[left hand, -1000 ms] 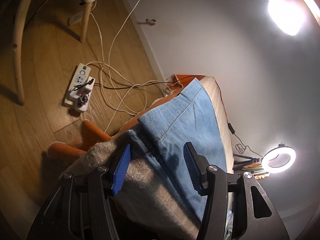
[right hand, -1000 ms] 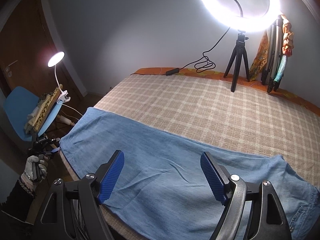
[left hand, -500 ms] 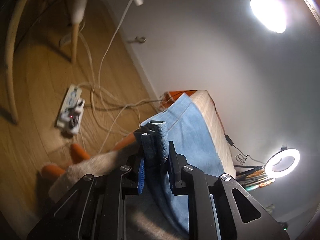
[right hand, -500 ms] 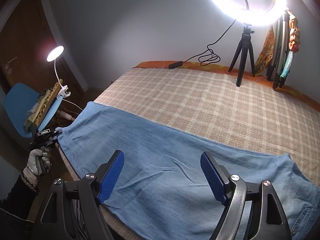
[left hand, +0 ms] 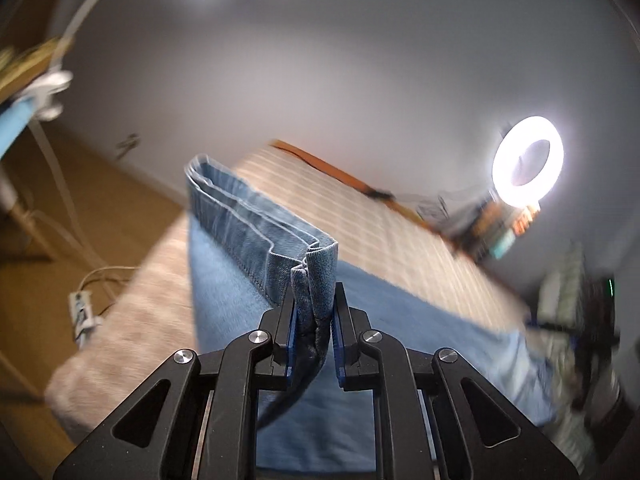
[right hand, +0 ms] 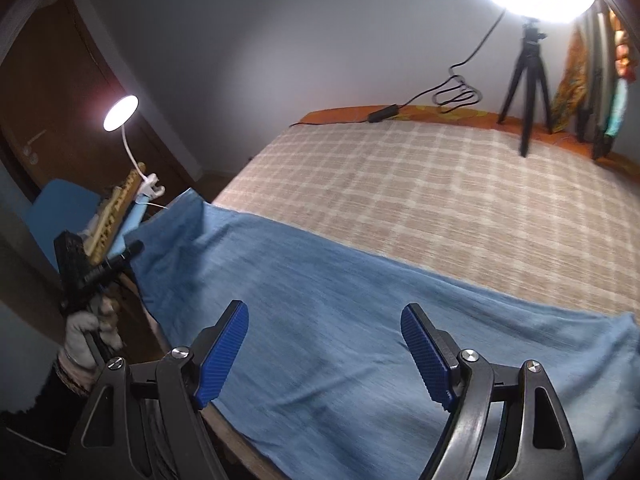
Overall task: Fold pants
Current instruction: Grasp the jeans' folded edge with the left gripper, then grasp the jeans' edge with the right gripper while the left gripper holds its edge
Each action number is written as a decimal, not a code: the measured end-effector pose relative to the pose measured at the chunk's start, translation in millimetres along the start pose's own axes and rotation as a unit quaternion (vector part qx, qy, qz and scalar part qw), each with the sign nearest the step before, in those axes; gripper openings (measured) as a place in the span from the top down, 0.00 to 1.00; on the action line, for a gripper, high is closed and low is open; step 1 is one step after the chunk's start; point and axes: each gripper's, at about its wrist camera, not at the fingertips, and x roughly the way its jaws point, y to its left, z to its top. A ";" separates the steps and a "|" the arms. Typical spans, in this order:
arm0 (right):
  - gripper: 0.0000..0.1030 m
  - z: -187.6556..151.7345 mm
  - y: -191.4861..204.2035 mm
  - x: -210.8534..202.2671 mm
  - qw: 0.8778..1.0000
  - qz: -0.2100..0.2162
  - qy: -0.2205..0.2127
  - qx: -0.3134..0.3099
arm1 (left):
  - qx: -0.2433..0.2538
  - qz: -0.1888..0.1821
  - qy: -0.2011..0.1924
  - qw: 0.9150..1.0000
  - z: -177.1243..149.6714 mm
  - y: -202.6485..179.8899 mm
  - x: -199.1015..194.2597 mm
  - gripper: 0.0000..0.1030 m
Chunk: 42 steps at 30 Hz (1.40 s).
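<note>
the jaws of the left gripper (left hand: 313,320) have just been closing, and now the hem (left hand: 316,268) of the pants (right hand: 340,320) is being pinched tight between them. the bunched denim is being held up off the bed (right hand: 420,184), so a raised edge is being made that runs away from the jaws toward the far corner of the leg. the jaws of the right gripper (right hand: 326,354) are being kept spread wide, with nothing between them; they are being held above the middle of the cloth, and no touch can be made out.

the pants are being laid lengthwise along the near side of the bed, flat and mostly smooth, with one end toward the chair (right hand: 60,208) and the other toward the right edge of the right wrist view. in that view the left hand (right hand: 90,328) is being seen at the bed corner, in a light glove.

the task is being judged as only at its start: one end is being lifted, but no layer is yet being laid over another. the fold across the length, and any smoothing after it, are still being left to do.
</note>
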 end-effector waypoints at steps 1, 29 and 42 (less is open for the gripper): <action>0.21 7.5 4.1 11.0 1.000 0.014 0.005 0.001 | 0.007 -0.010 0.010 1.000 -4.1 -8.0 4.5 0.88; 0.88 75.1 59.0 224.3 0.974 0.165 0.109 0.114 | 0.049 -0.117 0.086 0.988 -28.0 -85.7 18.7 0.89; 0.96 75.2 38.2 110.8 0.998 0.062 0.013 0.031 | 0.096 -0.157 0.115 0.976 -45.1 -147.3 31.8 0.89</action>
